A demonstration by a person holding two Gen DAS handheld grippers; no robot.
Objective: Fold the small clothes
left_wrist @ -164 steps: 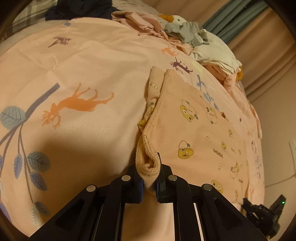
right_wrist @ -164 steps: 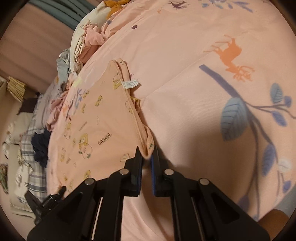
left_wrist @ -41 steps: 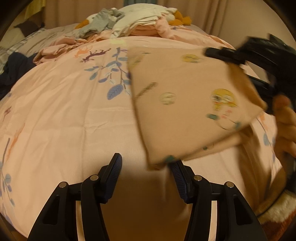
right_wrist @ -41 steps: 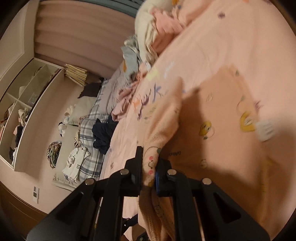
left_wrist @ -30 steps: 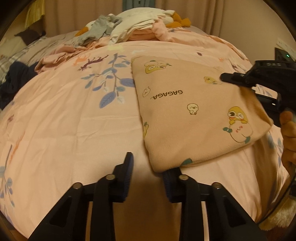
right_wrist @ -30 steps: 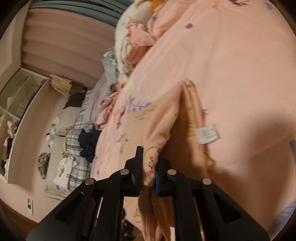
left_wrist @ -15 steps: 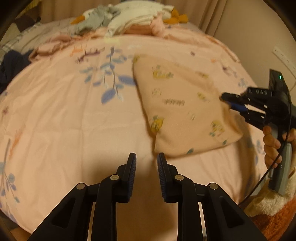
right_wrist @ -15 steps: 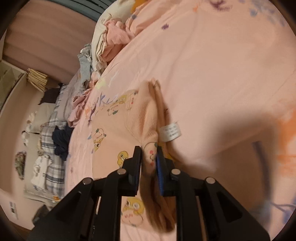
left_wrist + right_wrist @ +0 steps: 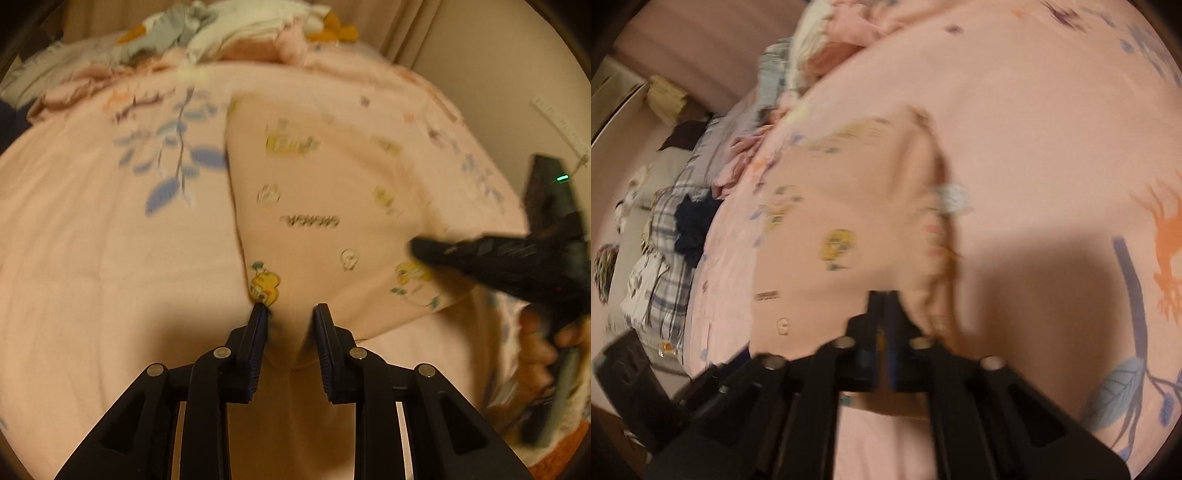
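Note:
A folded peach garment with yellow cartoon prints lies flat on the pink bedcover. My left gripper is open by a narrow gap. The garment's near corner lies between its fingers, and the left finger touches the folded edge. My right gripper, held by a hand, reaches in over the garment's right edge. In the blurred right wrist view that gripper is shut, and no cloth shows between the pads. The garment spreads beyond it, its thick folded edge and white label just to the right.
A pile of loose clothes sits at the far end of the bed, in front of curtains. A wall is close on the right. In the right wrist view, a dark navy garment and plaid cloth lie off the bed's left side.
The right gripper has let go of the garment's edge and closed empty. The left gripper has moved forward until the near corner lies between its fingers. The garment has settled flat.

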